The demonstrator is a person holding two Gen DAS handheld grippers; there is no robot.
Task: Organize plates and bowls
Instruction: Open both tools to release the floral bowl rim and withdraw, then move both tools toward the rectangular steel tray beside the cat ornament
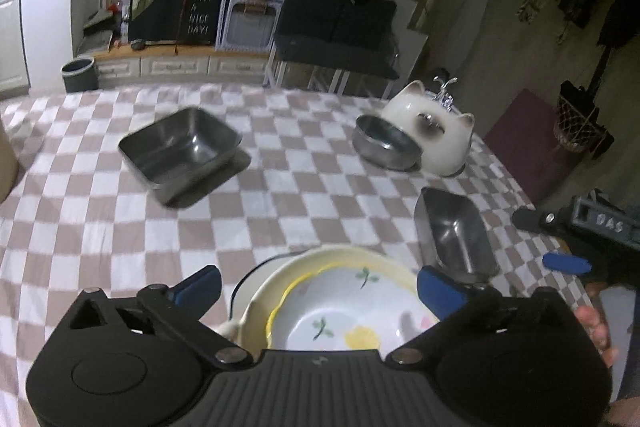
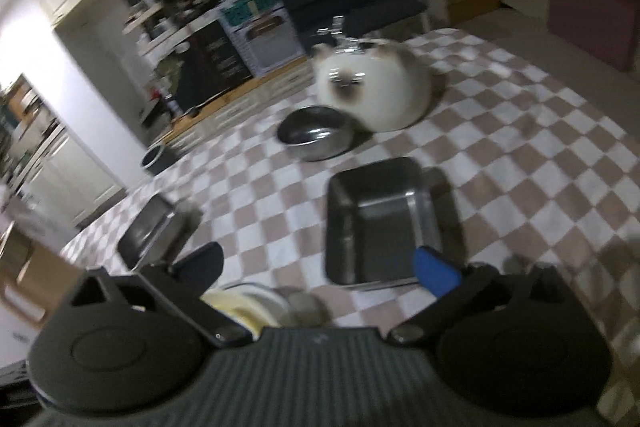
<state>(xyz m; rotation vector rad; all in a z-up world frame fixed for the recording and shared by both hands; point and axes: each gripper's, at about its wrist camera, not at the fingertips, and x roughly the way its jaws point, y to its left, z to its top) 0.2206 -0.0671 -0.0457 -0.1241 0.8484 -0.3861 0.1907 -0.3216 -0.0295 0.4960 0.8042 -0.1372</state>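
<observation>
The ceramic stack looks finished, so the steel pieces come next, I judge; the left hand-held gripper [image 1: 318, 285] hangs spread and empty, tilted down over the floral bowl [image 1: 344, 315] nested in the cream dish [image 1: 320, 261]; the right hand-held gripper [image 2: 318, 267], also spread, faces the square steel tray [image 2: 384, 219] just ahead on the counter [image 2: 520, 155].

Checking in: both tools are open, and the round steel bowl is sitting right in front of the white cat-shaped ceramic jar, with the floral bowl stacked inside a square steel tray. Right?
One thing is off. The floral bowl sits inside a pale yellow ceramic dish, not a square steel tray, as the left wrist view shows. The rest holds: the round steel bowl is right in front of the white cat-shaped ceramic jar, and the left tool and right tool are open.
</observation>
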